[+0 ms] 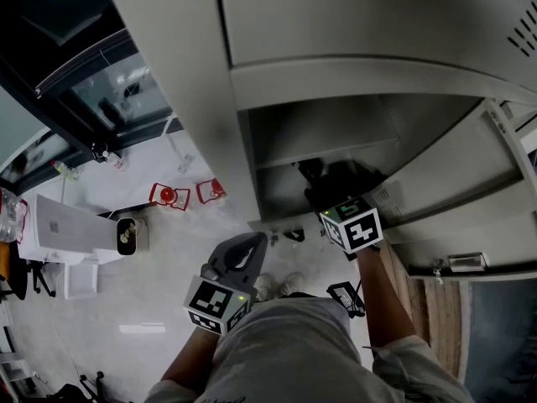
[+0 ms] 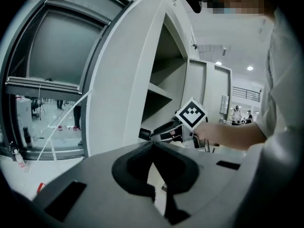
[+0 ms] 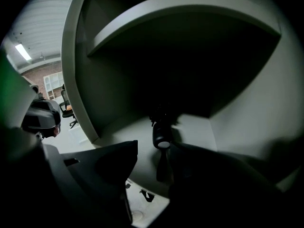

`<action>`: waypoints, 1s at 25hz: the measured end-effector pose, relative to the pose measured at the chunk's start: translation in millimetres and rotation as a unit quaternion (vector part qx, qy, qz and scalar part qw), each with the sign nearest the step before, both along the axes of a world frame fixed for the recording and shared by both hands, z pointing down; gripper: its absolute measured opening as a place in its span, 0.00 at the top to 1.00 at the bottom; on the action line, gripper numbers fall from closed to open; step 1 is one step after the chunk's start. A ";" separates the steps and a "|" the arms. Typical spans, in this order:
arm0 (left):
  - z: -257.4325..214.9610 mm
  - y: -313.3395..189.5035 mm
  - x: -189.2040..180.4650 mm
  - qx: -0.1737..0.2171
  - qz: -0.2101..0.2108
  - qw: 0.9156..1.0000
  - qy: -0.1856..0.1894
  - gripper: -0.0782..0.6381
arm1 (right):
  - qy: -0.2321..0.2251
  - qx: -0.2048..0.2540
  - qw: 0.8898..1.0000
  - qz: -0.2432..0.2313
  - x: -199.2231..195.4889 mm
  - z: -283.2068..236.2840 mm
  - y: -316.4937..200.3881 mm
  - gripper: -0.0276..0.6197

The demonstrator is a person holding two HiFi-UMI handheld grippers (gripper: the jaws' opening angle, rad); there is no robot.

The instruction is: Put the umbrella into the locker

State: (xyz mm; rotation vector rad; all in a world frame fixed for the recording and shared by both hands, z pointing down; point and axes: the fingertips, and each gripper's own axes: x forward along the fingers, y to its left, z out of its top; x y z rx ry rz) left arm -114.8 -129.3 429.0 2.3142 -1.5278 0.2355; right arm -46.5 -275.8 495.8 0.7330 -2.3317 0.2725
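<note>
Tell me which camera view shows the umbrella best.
The right gripper view: the umbrella lies on the locker shelf straight ahead, its round end facing the camera past the right gripper's open tongs. The head view gives only a dark shape inside the compartment. The left gripper view does not show it clearly.

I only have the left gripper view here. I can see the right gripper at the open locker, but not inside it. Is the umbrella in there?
Observer: Yes. The right gripper view shows the umbrella lying on the floor of a locker compartment, under a shelf.
Operator: Is the right gripper clamped on it?
Observer: No. The right gripper has its jaws apart, with the umbrella's near end between their tips and neither pad pressing on it.
</note>
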 end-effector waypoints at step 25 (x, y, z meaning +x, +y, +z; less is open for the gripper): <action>-10.0 1.0 58.0 0.017 0.087 0.996 -0.005 0.87 | -0.108 0.043 0.990 0.085 75.1 -33.3 81.4 0.90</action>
